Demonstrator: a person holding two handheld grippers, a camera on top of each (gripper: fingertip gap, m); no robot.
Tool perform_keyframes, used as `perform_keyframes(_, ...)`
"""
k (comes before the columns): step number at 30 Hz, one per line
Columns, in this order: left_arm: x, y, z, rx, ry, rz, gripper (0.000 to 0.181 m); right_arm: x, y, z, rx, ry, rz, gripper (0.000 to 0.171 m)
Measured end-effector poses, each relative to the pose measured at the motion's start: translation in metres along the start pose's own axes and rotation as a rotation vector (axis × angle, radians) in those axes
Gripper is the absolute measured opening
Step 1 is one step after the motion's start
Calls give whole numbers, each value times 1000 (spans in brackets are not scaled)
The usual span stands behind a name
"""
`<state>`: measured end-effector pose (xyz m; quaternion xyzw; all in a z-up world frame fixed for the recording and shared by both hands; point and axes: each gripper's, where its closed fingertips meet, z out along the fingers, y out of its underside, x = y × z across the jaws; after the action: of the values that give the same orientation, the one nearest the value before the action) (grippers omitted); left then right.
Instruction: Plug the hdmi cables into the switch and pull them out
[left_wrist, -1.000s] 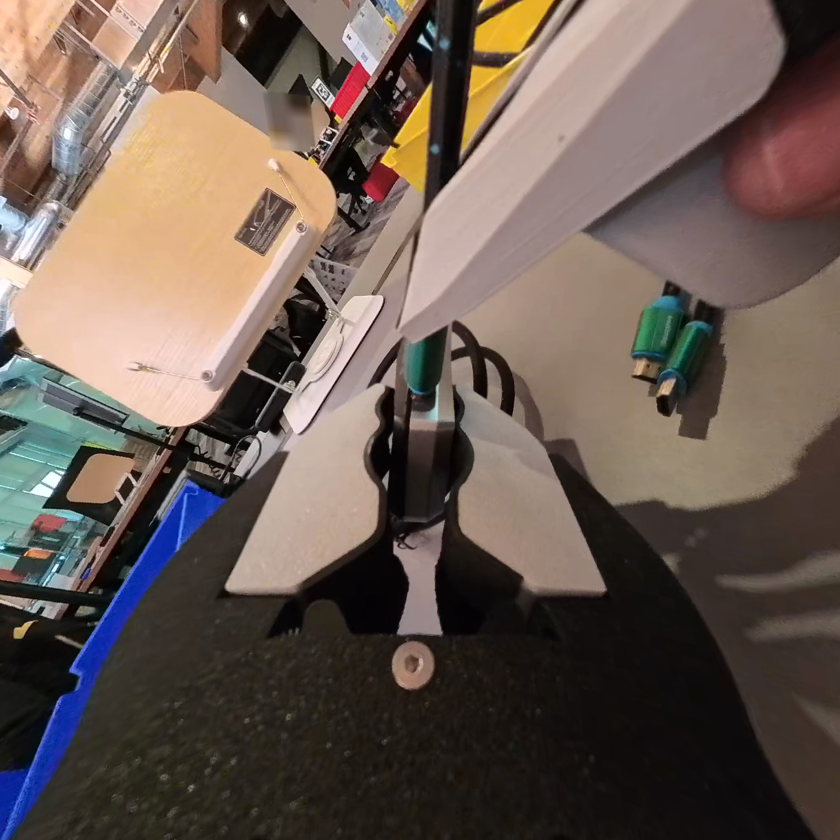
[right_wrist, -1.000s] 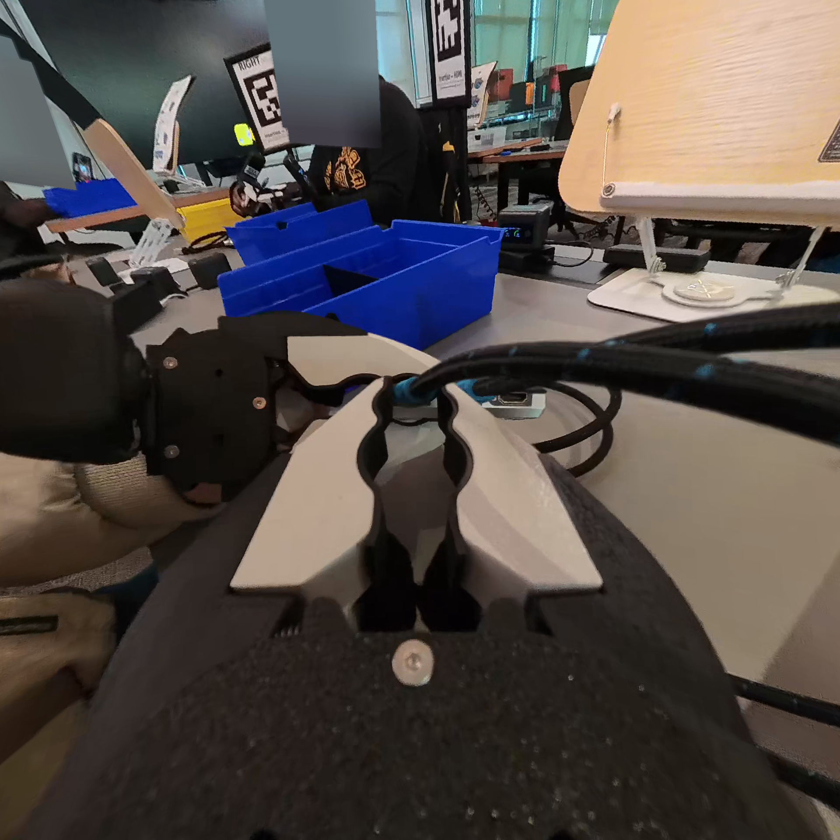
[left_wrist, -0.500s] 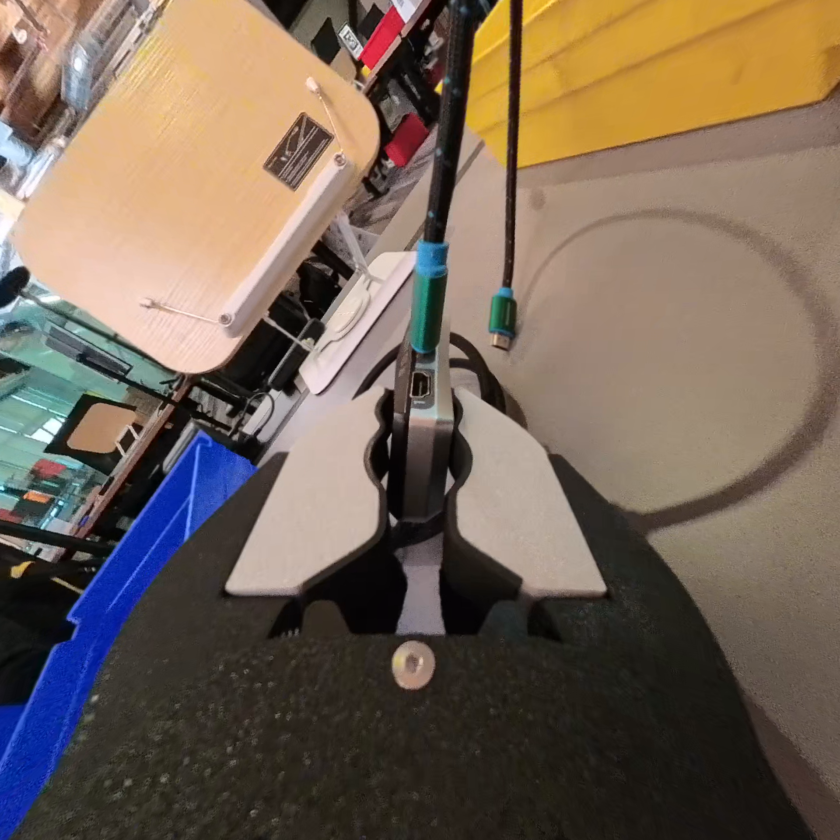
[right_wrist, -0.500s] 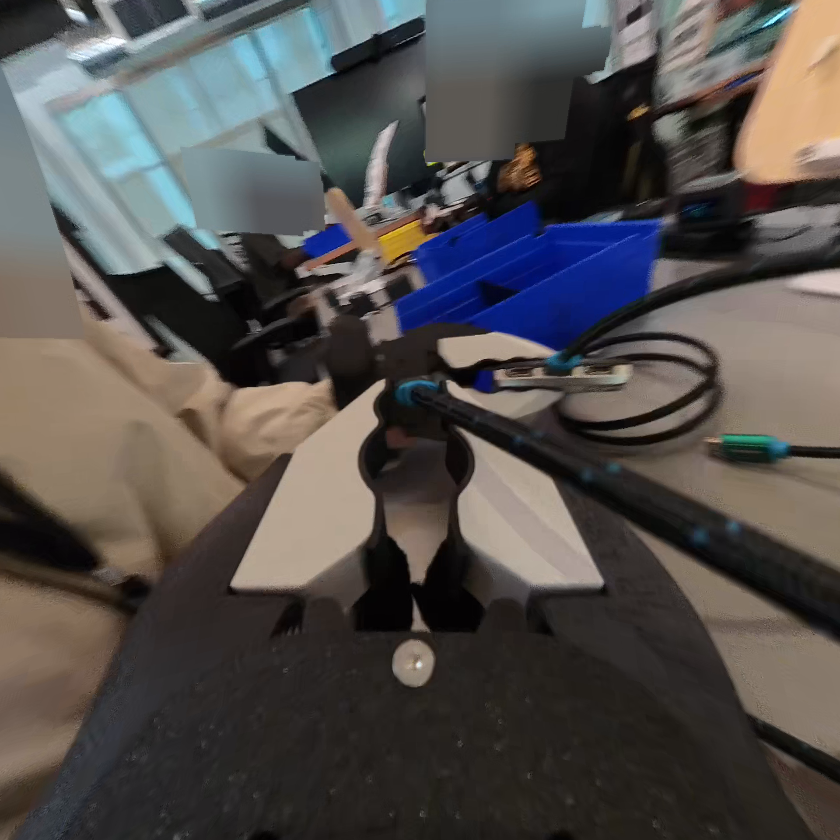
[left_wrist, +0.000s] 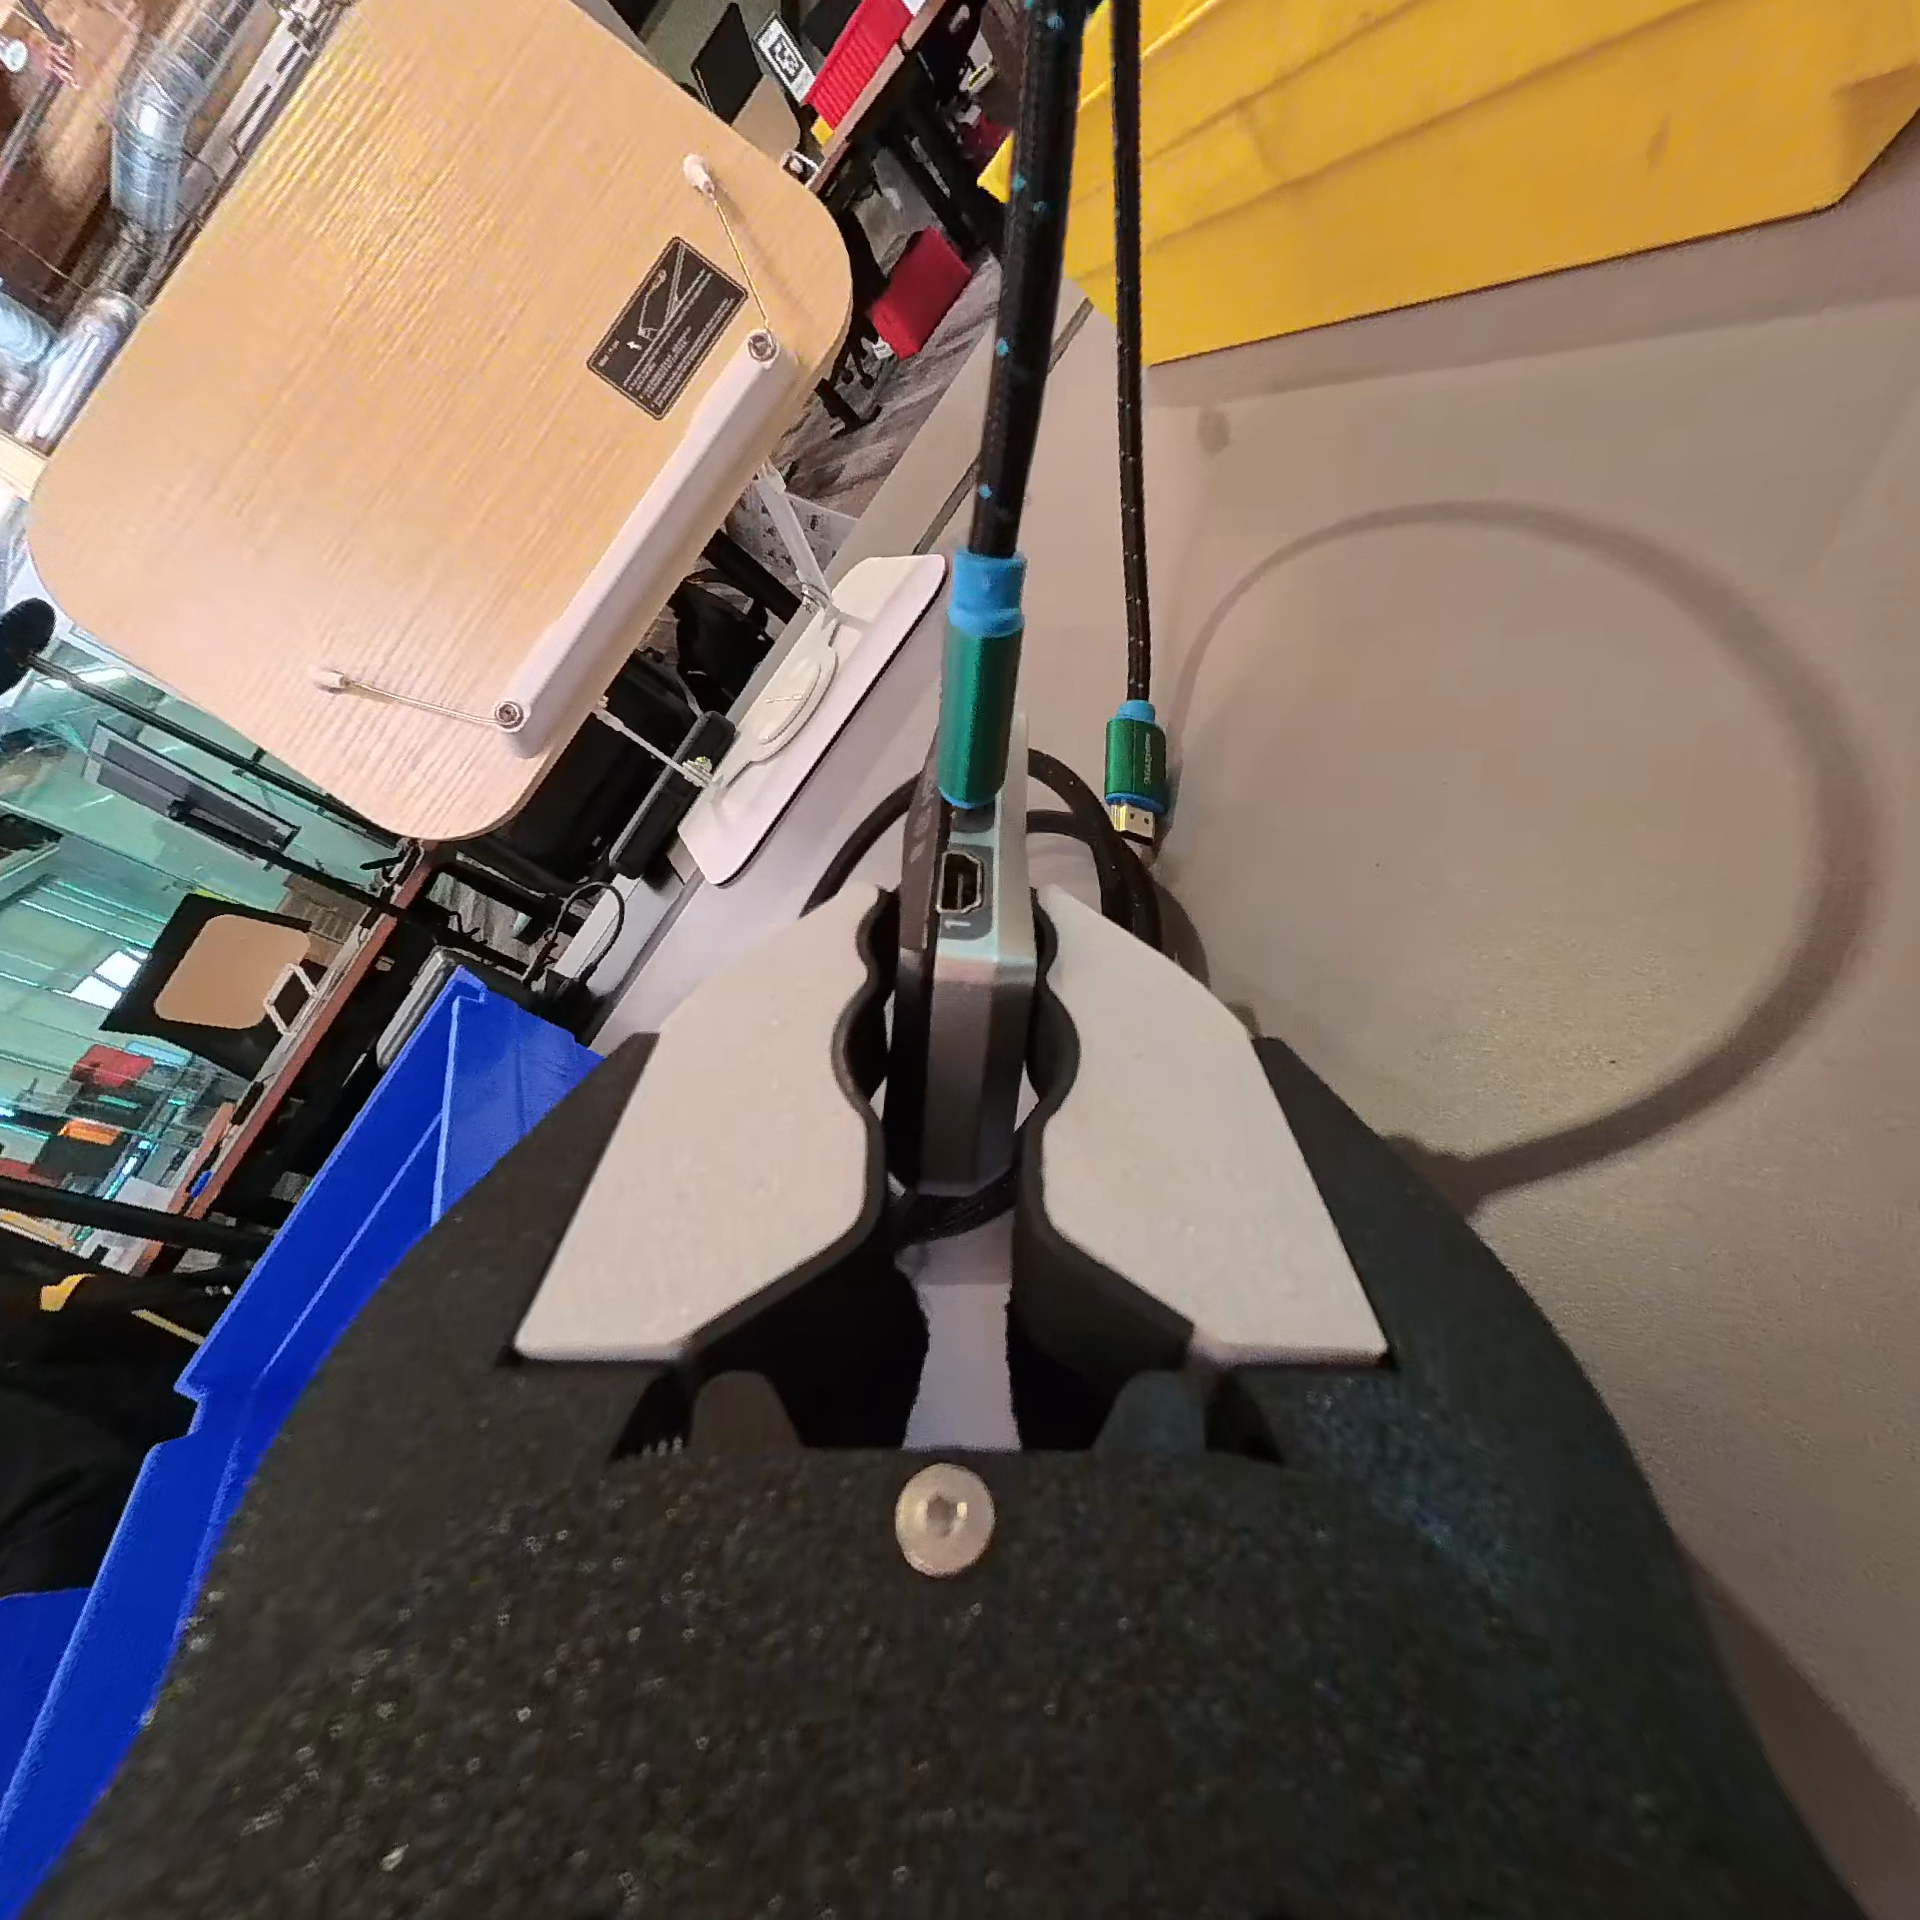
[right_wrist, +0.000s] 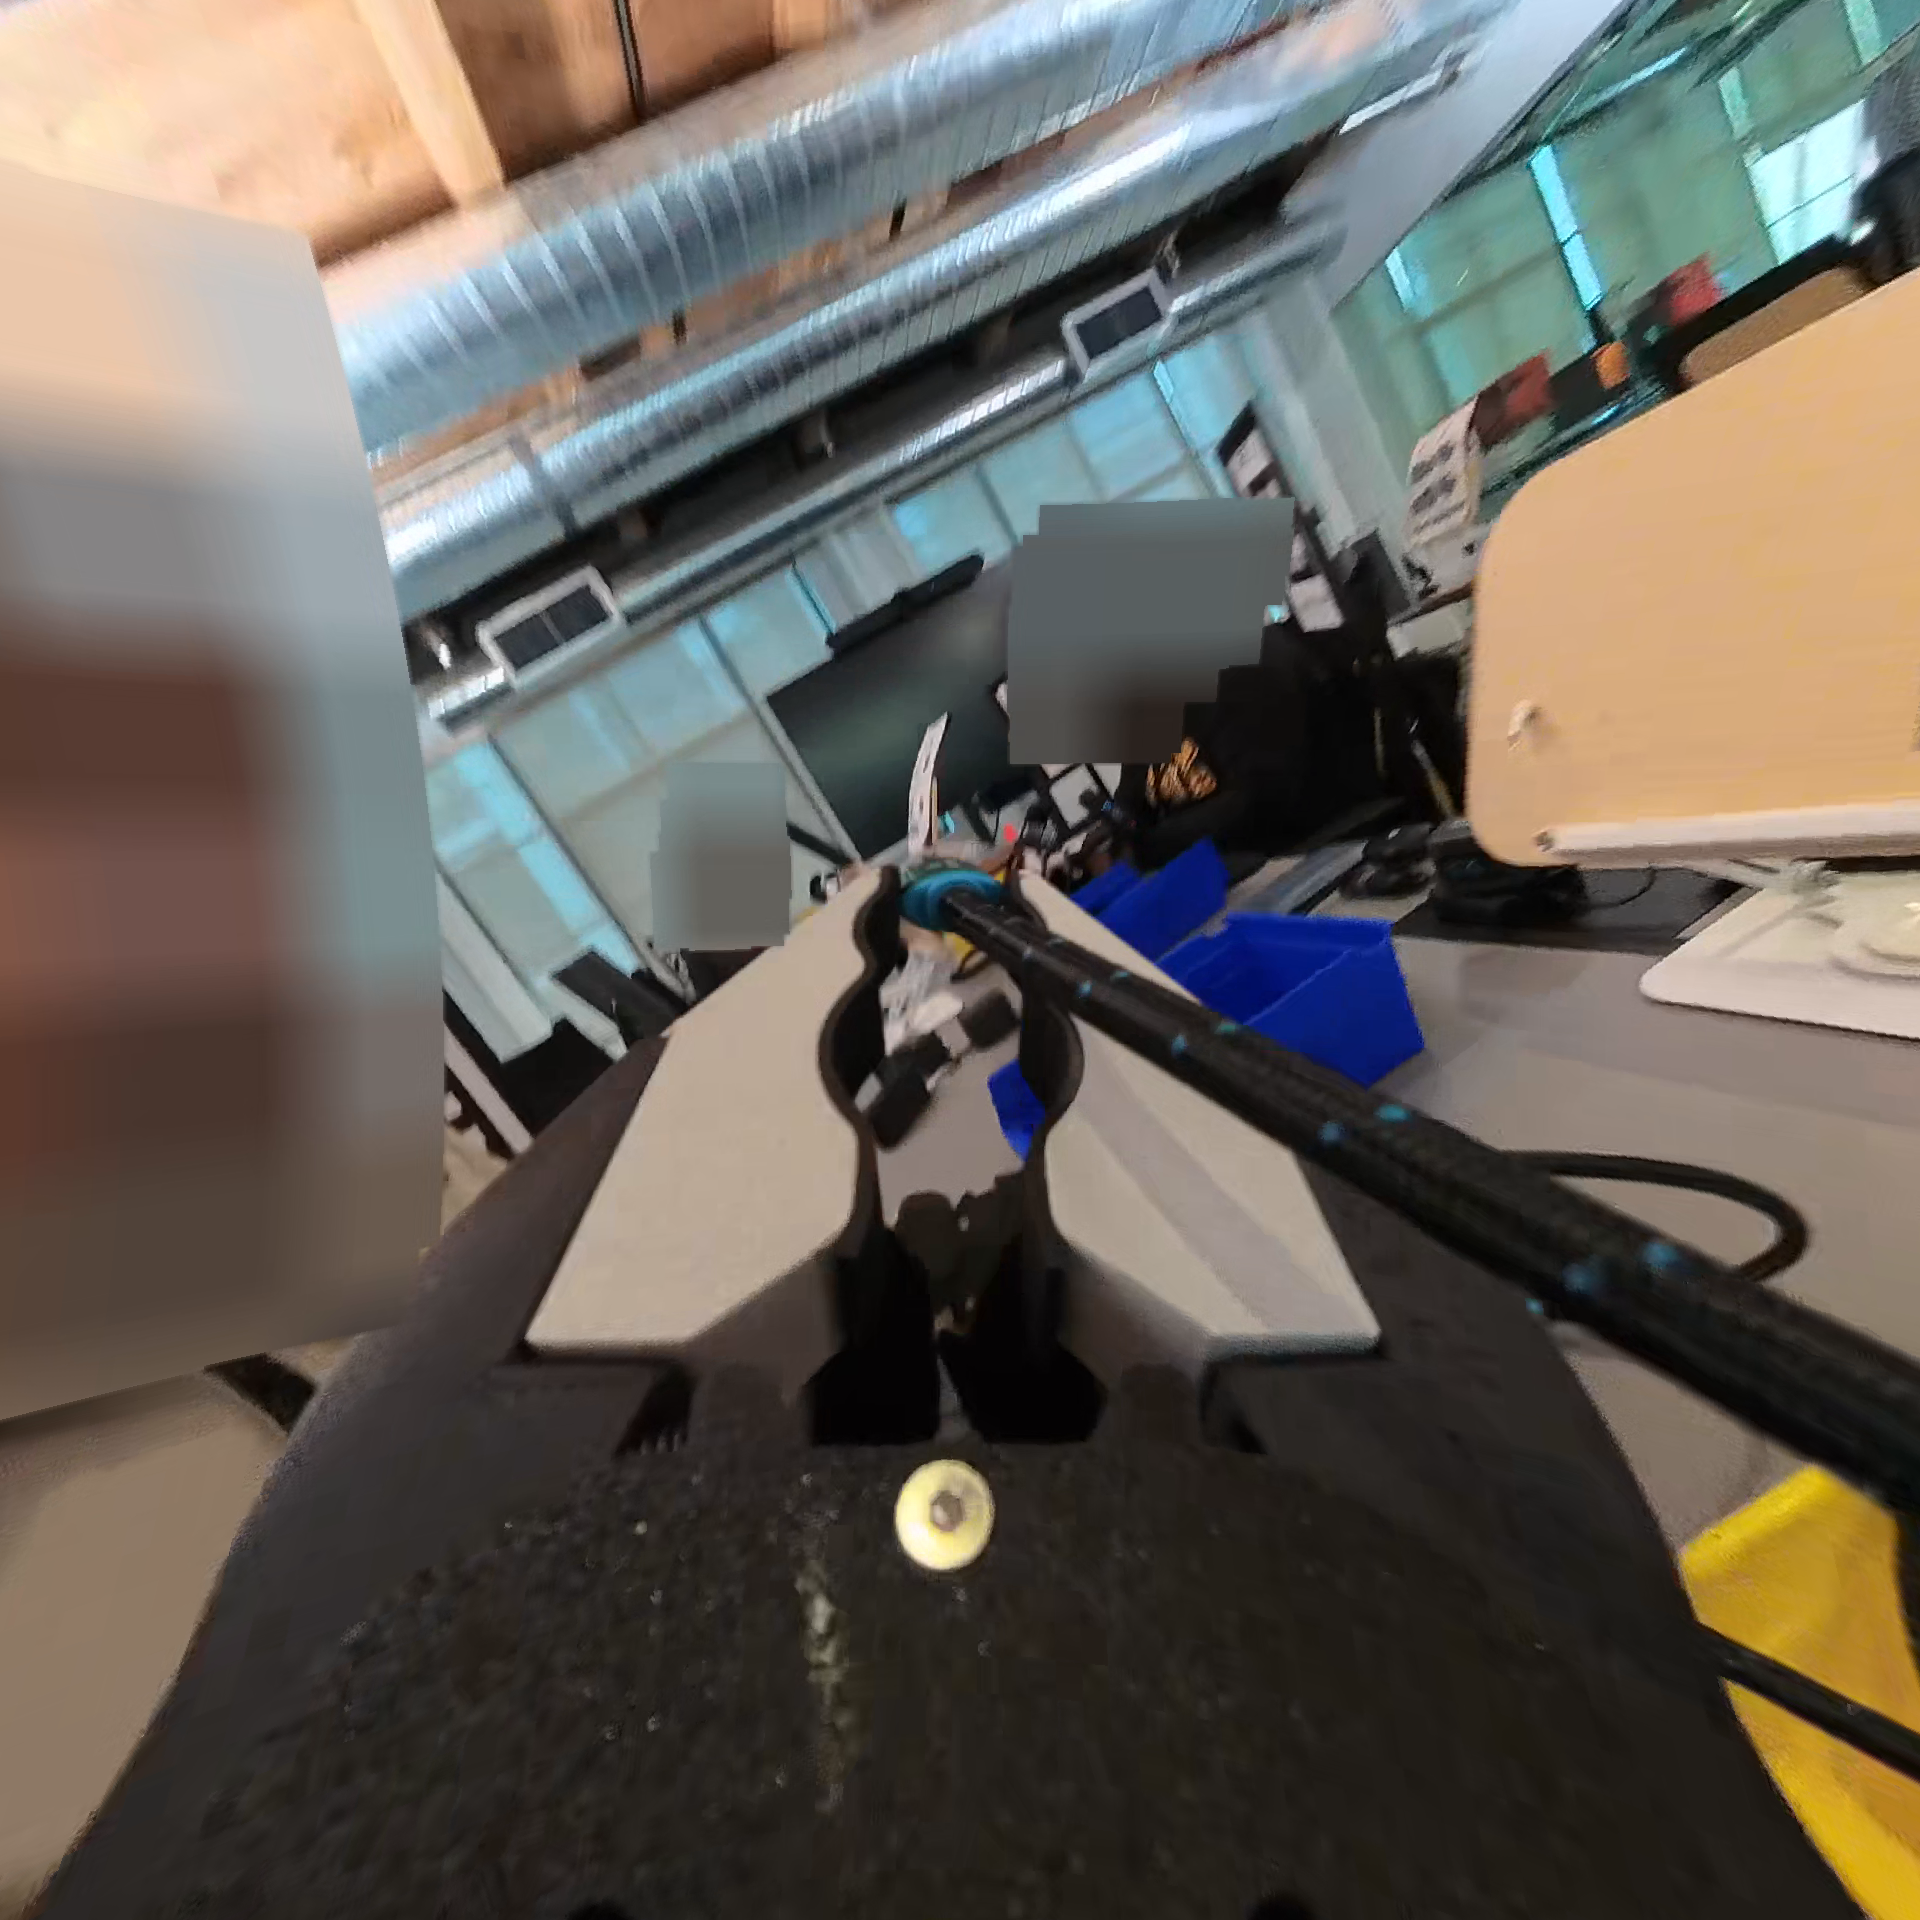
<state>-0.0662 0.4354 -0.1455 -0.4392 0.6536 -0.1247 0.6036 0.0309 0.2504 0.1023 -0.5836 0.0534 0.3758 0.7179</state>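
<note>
My left gripper (left_wrist: 961, 920) is shut on the grey HDMI switch (left_wrist: 971, 1039) and holds it on edge above the grey table. One green plug (left_wrist: 977, 707) with a black braided cable sits in the switch's far port. The port nearer me (left_wrist: 961, 885) is empty. A second green plug (left_wrist: 1138, 764) lies free just right of the switch. My right gripper (right_wrist: 948, 896) is shut on a blue-collared plug (right_wrist: 935, 899), raised and tilted up away from the switch. Its braided cable (right_wrist: 1351, 1122) trails down to the right. The switch is not visible in the right wrist view.
A yellow bin (left_wrist: 1455, 156) stands beyond the switch and shows at the lower right of the right wrist view (right_wrist: 1808, 1621). A wooden board on a white stand (left_wrist: 416, 395) and blue bins (left_wrist: 343, 1226) are to the left. People sit at desks behind. About 30 centimetres separates my left fingertips from my right.
My right gripper has pulled its plug away from the switch, lifted and tilted upward, leaving the left wrist view. The left gripper still holds the switch, with one port now bare.
</note>
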Motion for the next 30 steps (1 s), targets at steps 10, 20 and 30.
perform_keyframes(10,6,1,1,-13,12,33,22,171,27,-64,-45,404,352,18)
perform_keyframes(20,5,1,0,-15,18,44,22,266,90,-78,-397,854,212,31)
perform_keyframes(30,-5,-1,-6,19,-14,32,22,239,59,-89,-377,1017,-72,69)
